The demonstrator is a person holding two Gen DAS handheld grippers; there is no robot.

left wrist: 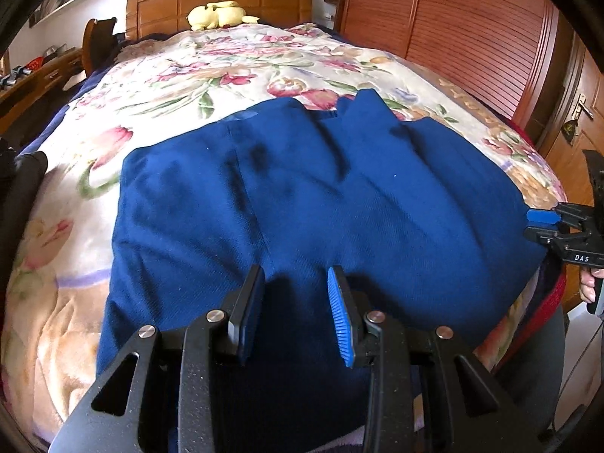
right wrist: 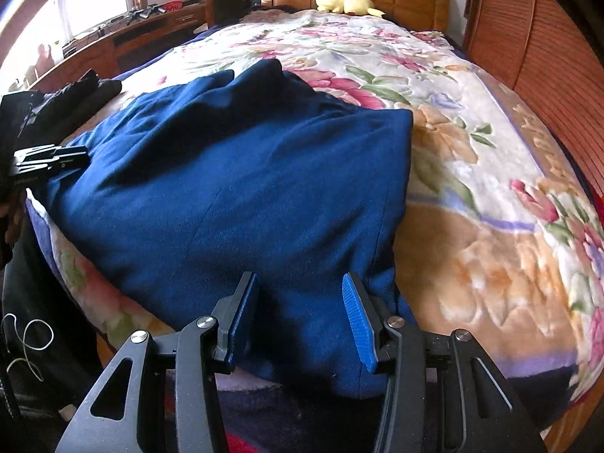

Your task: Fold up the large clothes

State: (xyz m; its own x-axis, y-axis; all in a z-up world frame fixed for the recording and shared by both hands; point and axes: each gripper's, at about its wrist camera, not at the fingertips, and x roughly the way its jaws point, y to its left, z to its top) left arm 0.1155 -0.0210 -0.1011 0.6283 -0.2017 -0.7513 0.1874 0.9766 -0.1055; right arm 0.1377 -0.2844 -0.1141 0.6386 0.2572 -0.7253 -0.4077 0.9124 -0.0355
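A dark blue garment [left wrist: 321, 196] lies spread and partly folded on the flowered blanket [left wrist: 196, 75] of the bed. My left gripper [left wrist: 296, 270] hovers open over the garment's near edge, with blue cloth showing in the gap between its fingers. My right gripper [right wrist: 300, 279] is open too, above the near right corner of the garment [right wrist: 234, 173]. In the left wrist view the right gripper [left wrist: 536, 223] sits at the cloth's right edge. Seen from the right wrist, the left gripper [right wrist: 81, 158] sits at the cloth's left edge. No pad visibly presses on cloth.
A yellow plush toy [left wrist: 219, 15] lies by the wooden headboard [left wrist: 219, 0]. A louvred wooden wardrobe [left wrist: 472, 30] runs along the bed's right side. A desk with small items [right wrist: 124, 26] stands to the left. Black clothing [right wrist: 71, 94] lies at the bed's left edge.
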